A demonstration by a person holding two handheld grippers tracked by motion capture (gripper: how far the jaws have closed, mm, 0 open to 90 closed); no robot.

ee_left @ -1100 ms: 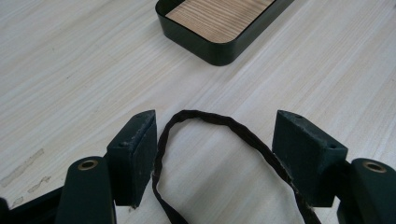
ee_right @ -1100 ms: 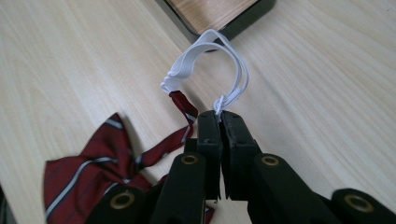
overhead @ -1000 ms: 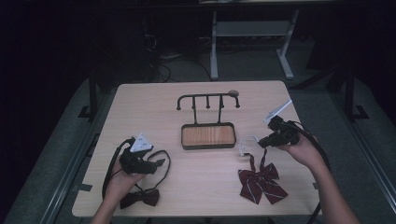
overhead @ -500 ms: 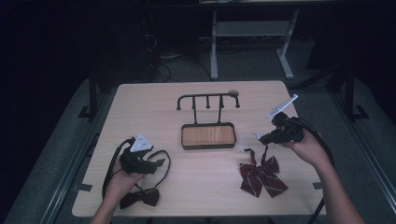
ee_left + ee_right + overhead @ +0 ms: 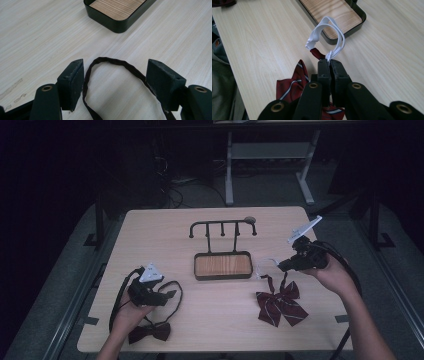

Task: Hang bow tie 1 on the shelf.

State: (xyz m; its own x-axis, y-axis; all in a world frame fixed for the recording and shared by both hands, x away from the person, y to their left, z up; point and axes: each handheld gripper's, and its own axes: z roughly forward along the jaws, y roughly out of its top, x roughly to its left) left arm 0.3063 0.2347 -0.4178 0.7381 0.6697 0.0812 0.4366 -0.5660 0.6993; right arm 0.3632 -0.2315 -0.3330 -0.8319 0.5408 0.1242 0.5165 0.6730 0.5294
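Observation:
A dark red striped bow tie [image 5: 280, 302] lies at the table's right front, its white elastic strap [image 5: 329, 37] lifted in a loop. My right gripper [image 5: 284, 265] is shut on that strap [image 5: 267, 264], and the red bow [image 5: 291, 86] hangs below the jaws. A dark bow tie [image 5: 149, 332] lies at the left front edge with its thin dark strap [image 5: 112, 65] looping on the table. My left gripper [image 5: 167, 296] rests low over that strap, open, with the loop between its fingers [image 5: 72, 80].
A black tray with a wooden floor [image 5: 223, 265] stands mid-table under a black hook rack [image 5: 222, 225]. Its corner [image 5: 117, 23] lies just ahead of the left gripper. Bare tabletop [image 5: 165, 240] stretches to the back left.
My right gripper has risen and drawn back toward the right with the white strap, pulling the red bow tie along. The left gripper has stayed put.

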